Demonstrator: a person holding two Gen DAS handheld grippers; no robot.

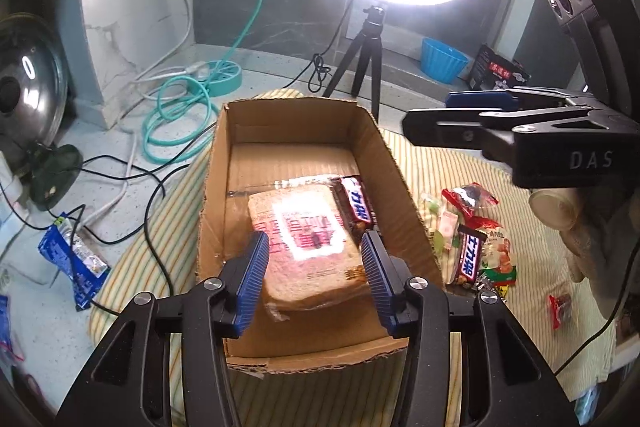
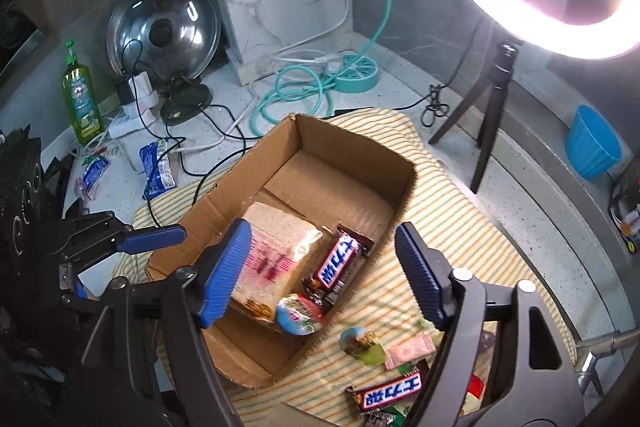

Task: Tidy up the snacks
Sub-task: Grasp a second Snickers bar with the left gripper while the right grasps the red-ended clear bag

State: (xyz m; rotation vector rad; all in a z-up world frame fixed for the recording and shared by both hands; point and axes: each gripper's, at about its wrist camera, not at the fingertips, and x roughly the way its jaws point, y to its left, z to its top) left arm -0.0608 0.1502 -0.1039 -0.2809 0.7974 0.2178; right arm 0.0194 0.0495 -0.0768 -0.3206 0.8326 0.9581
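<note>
An open cardboard box sits on a striped cloth. Inside lie a wrapped bread slice, a brown chocolate bar and a round candy. My left gripper hovers open over the bread, its pads apart from the packet; it also shows in the right wrist view. My right gripper stands wide open above the box's near corner, nothing between its fingers; it shows at the upper right of the left wrist view. Loose snacks lie on the cloth, among them another chocolate bar.
A ring light on a tripod stands behind the box. A blue bowl, a teal hose, a steel pot lid, a green bottle, blue packets and black cables lie on the counter around the cloth.
</note>
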